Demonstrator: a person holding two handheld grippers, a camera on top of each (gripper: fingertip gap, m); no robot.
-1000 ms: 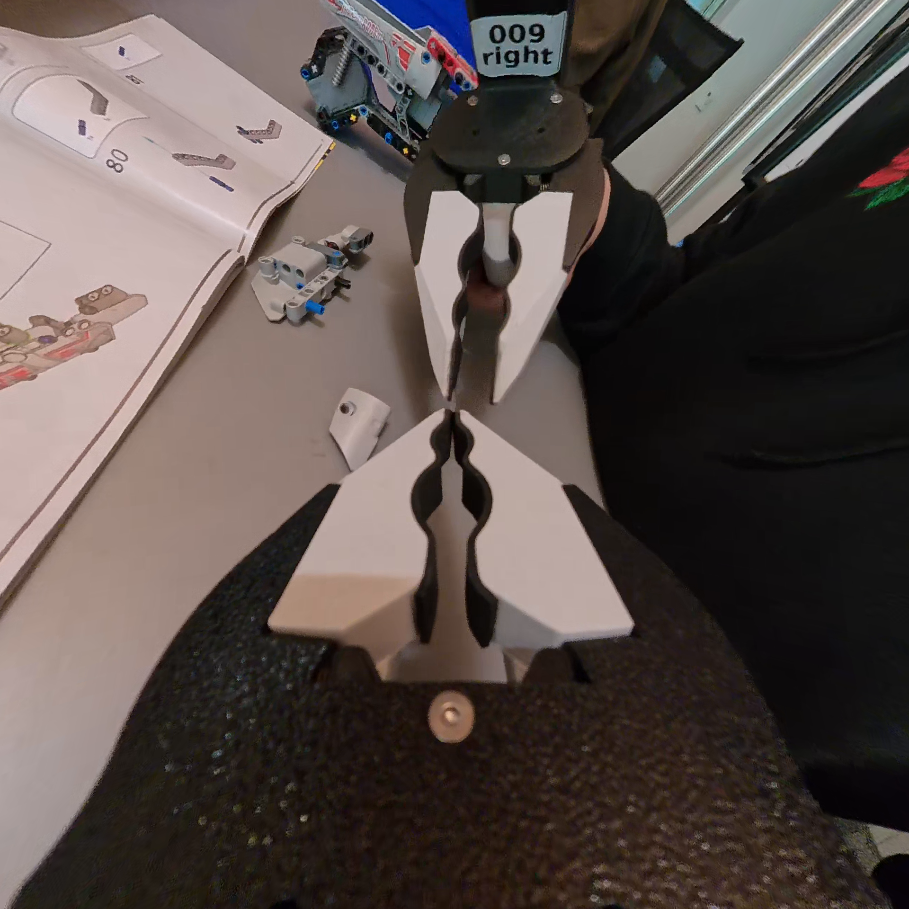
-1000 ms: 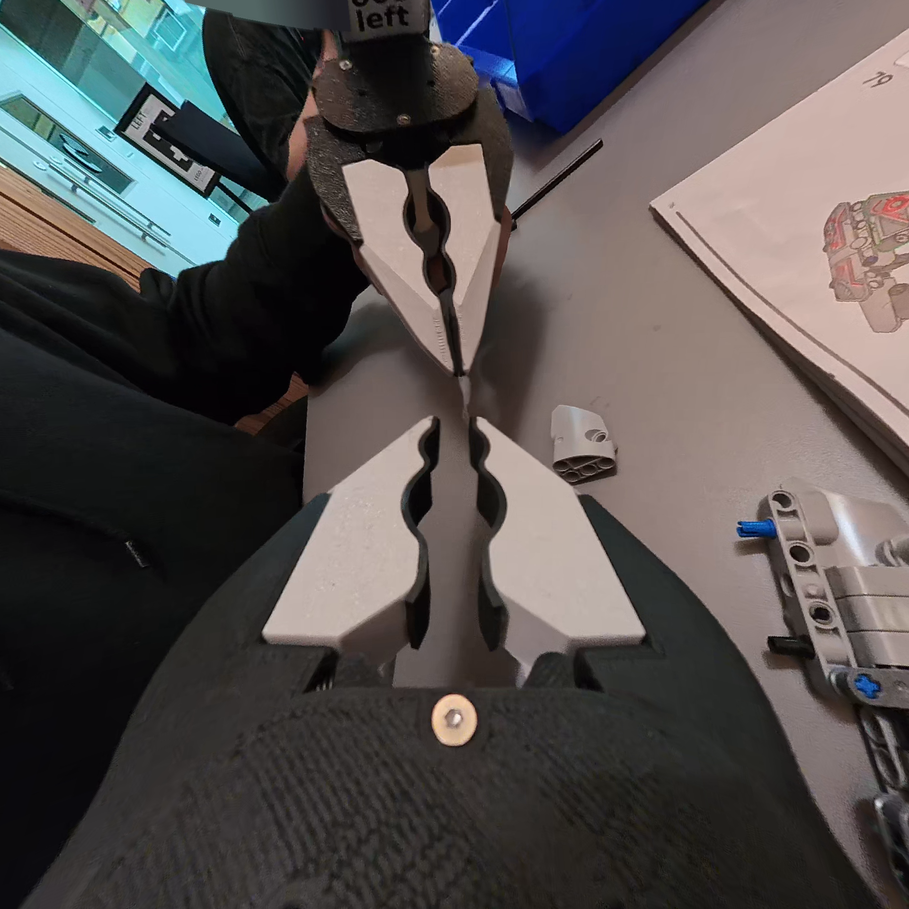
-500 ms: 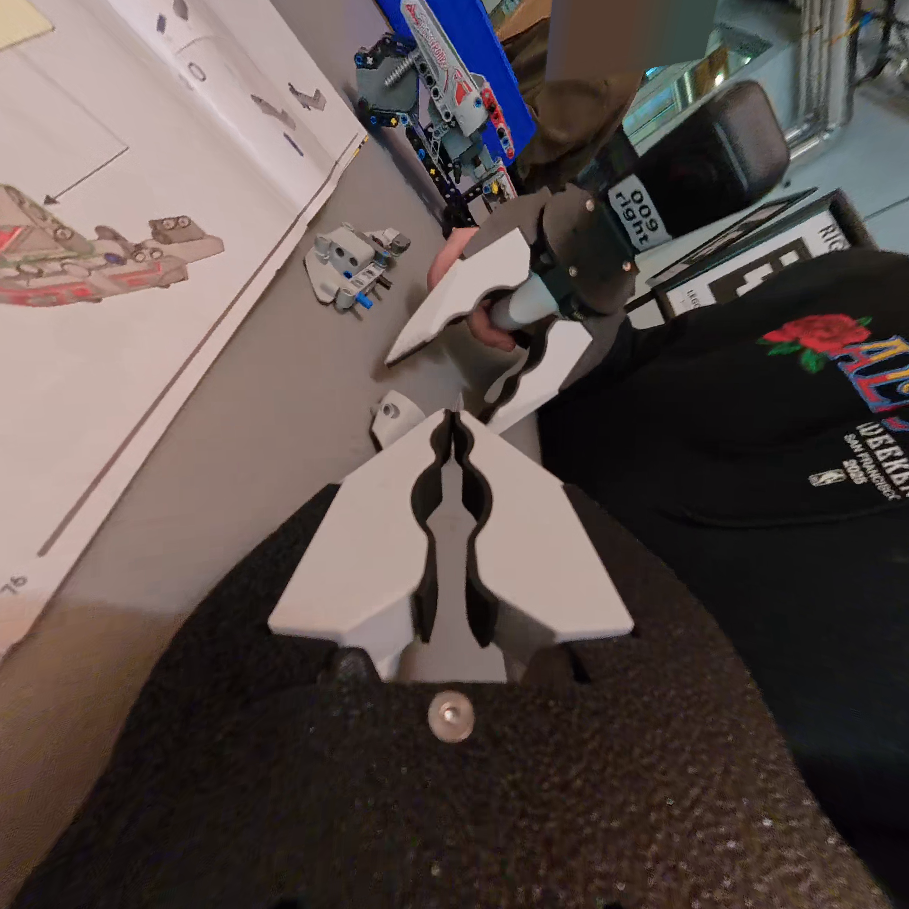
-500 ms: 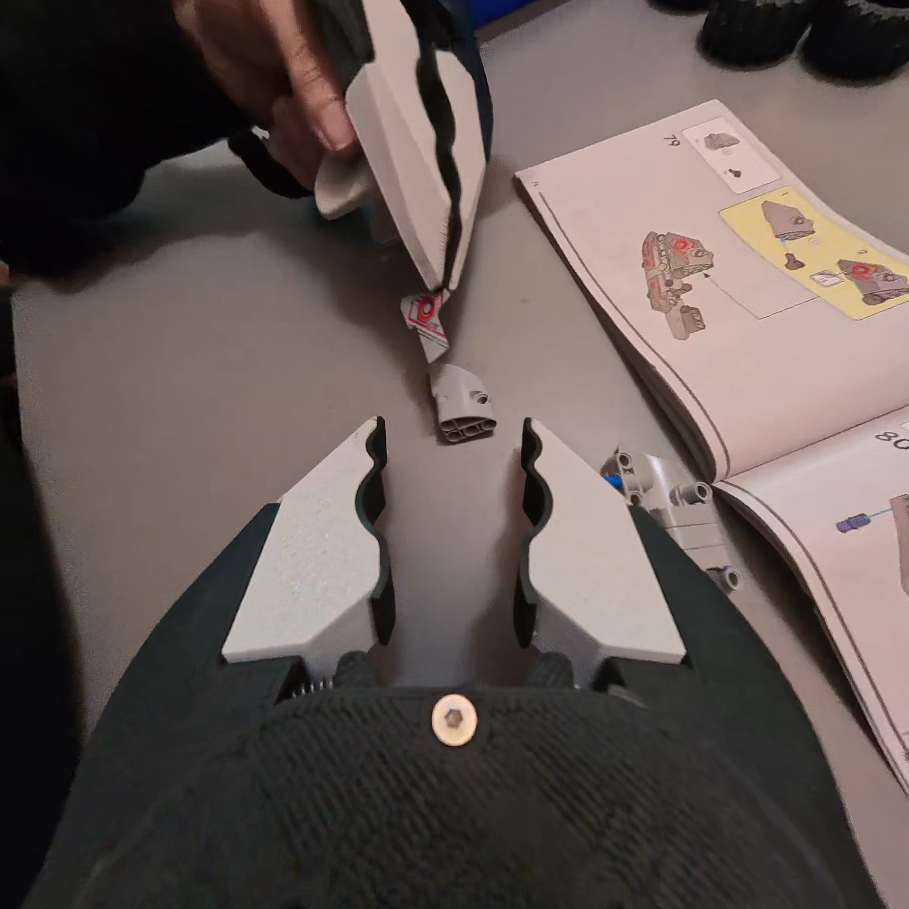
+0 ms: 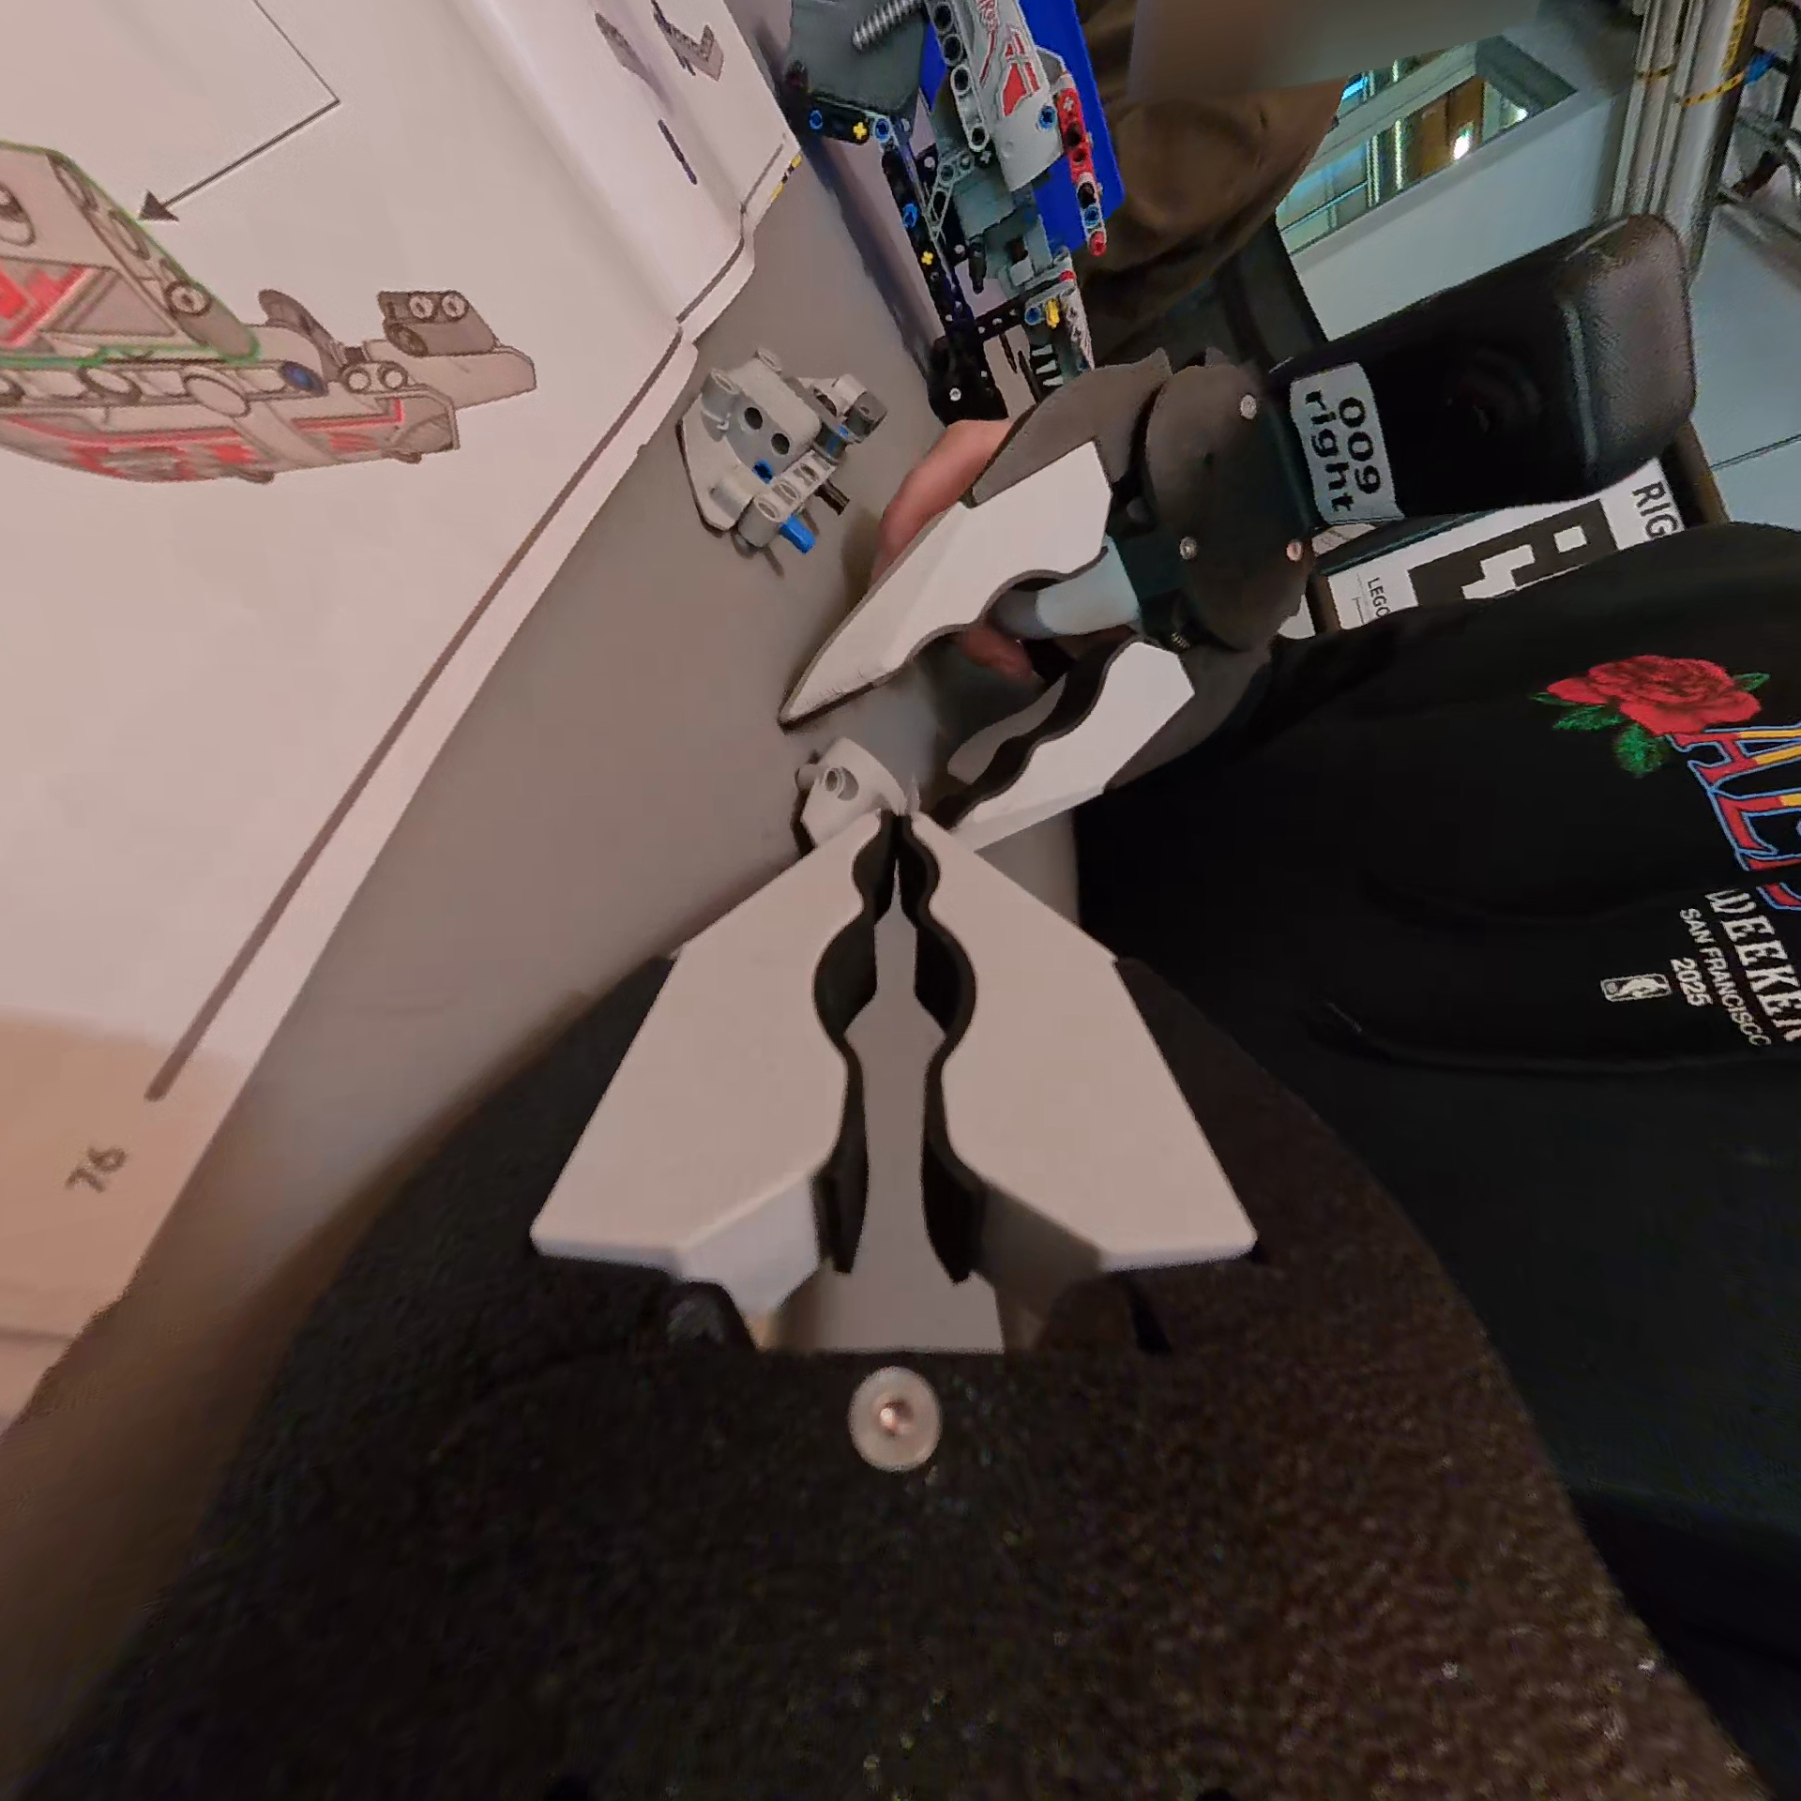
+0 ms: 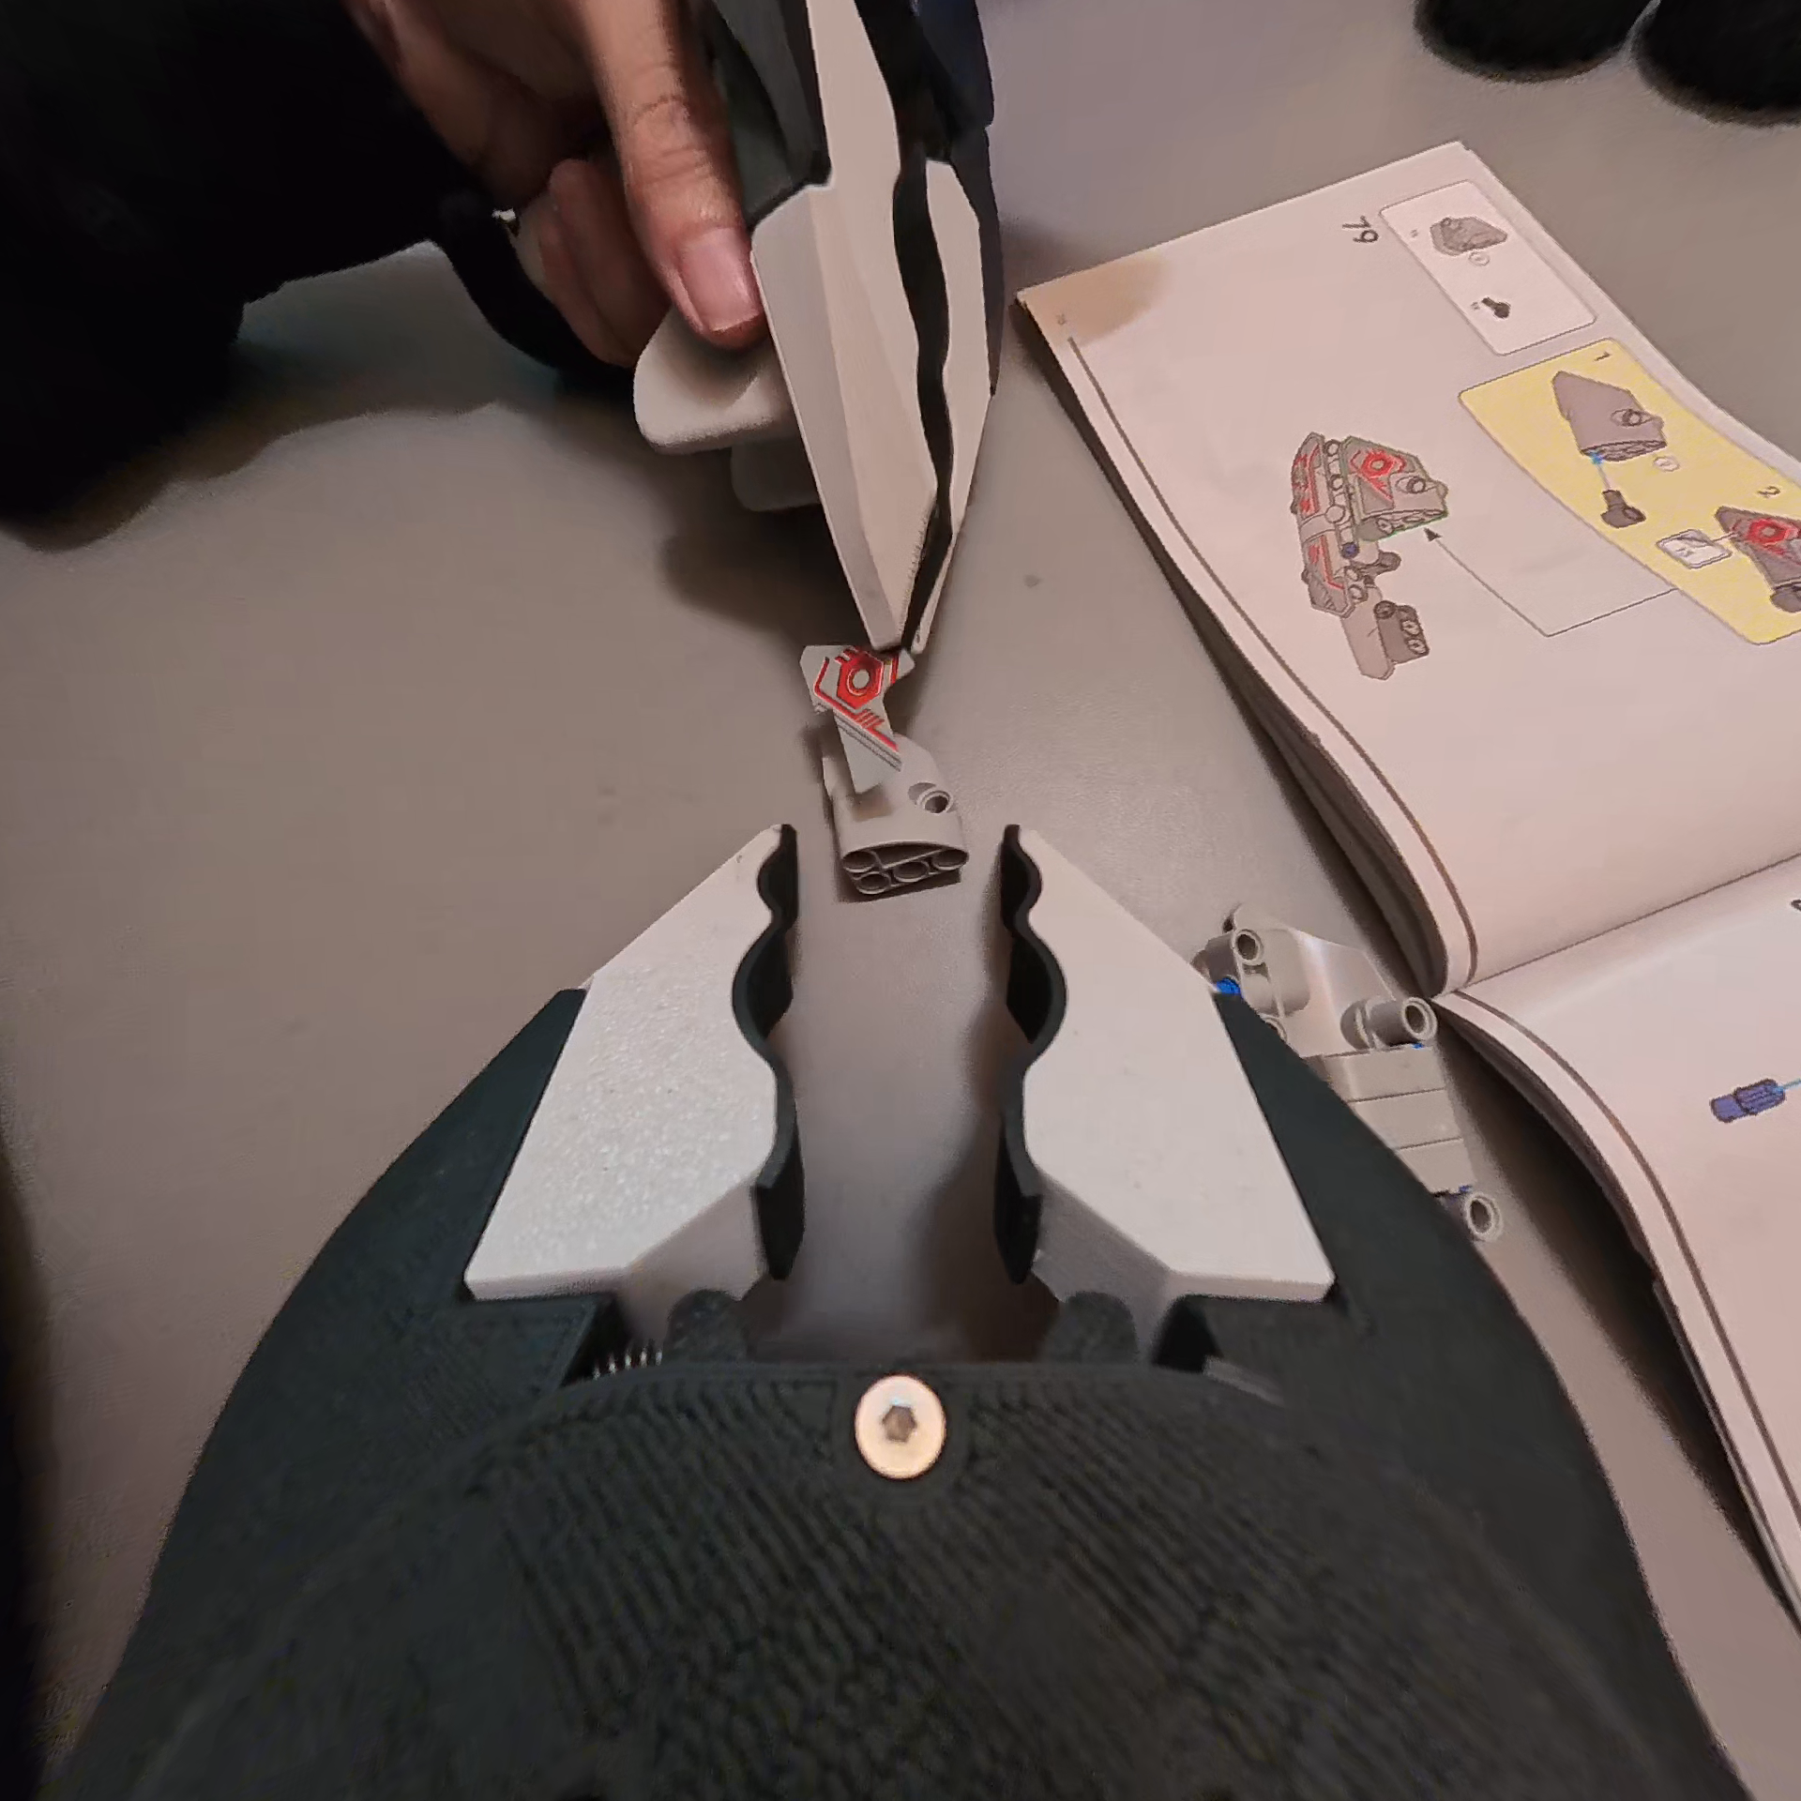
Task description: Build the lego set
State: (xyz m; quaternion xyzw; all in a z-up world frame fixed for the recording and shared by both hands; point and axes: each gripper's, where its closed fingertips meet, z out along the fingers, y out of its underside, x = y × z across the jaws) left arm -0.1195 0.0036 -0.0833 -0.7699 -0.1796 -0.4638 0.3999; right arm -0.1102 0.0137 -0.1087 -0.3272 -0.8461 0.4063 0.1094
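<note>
My left gripper (image 5: pixel 901 817) is shut; the right wrist view shows it (image 6: pixel 901 638) pinching the top edge of a small grey and red sticker (image 6: pixel 850 682). The sticker hangs down onto a small light grey curved panel piece (image 6: pixel 899 833) lying on the grey table. The panel (image 5: pixel 838 785) lies just beyond my left fingertips. My right gripper (image 6: pixel 895 838) is open and empty, its tips on either side of the panel's near end, apart from it. It also shows in the left wrist view (image 5: pixel 875 770), open, with a hand behind it.
An open instruction booklet (image 6: pixel 1364 409) lies right of the panel, and also shows in the left wrist view (image 5: pixel 292 633). A grey sub-assembly with blue pins (image 6: pixel 1364 1053) (image 5: pixel 770 448) sits by its edge. A larger partly built model (image 5: pixel 994 175) stands farther back. A person in black sits at the table's edge.
The two grippers faced each other tip to tip. The right gripper has since opened wide and swung toward the panel. The left gripper has brought the sticker down over the panel.
</note>
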